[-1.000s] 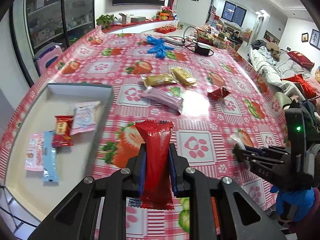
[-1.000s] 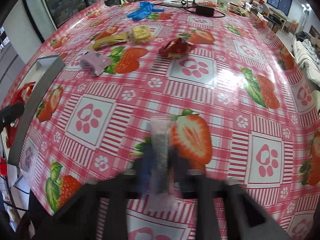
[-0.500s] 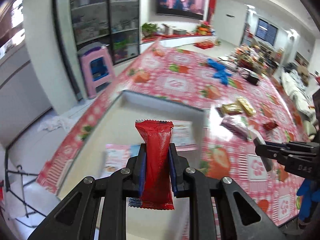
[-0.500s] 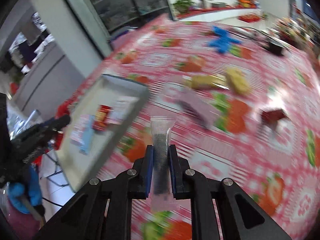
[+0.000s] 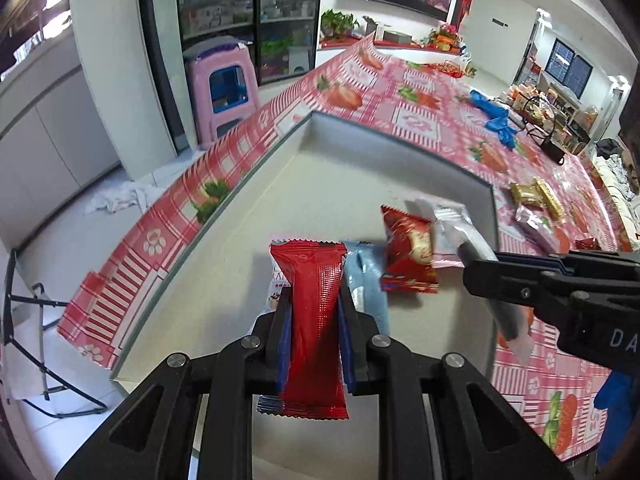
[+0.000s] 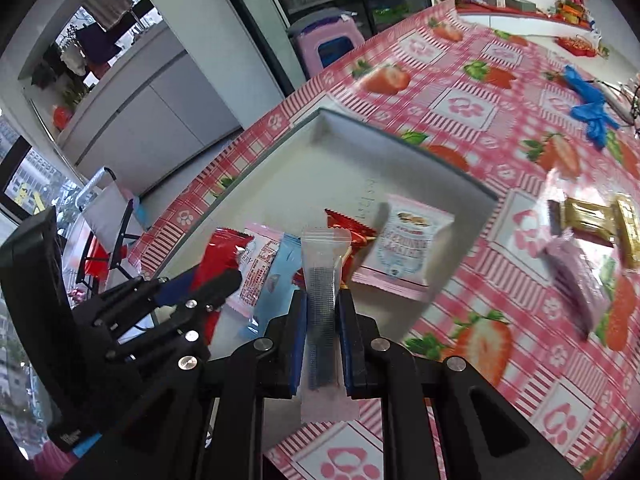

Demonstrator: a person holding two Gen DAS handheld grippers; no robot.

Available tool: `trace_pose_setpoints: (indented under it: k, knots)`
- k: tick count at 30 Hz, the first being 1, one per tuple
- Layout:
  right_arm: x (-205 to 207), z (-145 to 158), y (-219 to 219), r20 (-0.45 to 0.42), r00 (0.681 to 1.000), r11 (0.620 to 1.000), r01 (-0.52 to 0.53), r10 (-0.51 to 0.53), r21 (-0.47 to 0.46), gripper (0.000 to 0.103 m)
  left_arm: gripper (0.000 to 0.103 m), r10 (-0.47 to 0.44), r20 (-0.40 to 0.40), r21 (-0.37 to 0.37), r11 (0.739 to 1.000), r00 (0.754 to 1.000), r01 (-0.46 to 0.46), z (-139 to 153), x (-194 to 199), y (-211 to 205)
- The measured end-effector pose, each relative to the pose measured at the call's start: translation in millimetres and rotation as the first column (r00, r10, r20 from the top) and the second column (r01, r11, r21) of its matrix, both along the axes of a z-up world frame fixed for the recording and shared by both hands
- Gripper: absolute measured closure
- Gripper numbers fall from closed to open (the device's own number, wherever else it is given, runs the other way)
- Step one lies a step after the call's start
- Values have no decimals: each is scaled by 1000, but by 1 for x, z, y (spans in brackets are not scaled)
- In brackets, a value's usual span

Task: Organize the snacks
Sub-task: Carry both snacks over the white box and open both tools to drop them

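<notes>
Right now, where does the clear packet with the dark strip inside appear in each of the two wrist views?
Left wrist view: the clear packet is at the right, held in the right gripper that enters from the right edge.
Right wrist view: it stands at bottom centre, clamped upright between the fingers.
Shared landmark: the grey tray under both grippers.

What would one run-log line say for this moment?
left gripper: shut on red foil snack packet | right gripper: shut on clear plastic packet | both above grey tray
</notes>
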State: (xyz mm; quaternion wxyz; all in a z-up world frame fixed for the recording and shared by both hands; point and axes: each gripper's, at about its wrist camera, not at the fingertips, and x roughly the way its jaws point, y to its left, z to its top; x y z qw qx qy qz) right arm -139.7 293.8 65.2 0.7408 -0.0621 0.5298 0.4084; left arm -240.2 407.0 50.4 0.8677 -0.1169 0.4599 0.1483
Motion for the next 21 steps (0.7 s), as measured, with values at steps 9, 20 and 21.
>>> trace_pose_setpoints:
  k: [9,20,21]
  knots:
    - [4,-7,0,-21,1000,1000,5,-5,-27,86,41,13,-32,16,1000,999,-13,-7,2,-3]
    - [14,5,-42,-3,996,996,93,-93,9,16,22,8,-50,37,999,999,-6,14,10,-23]
    - [17,5,-53,-3,994,994,111,-111,8,10,22,-2,-45,30,1000,999,4,20,11,-27]
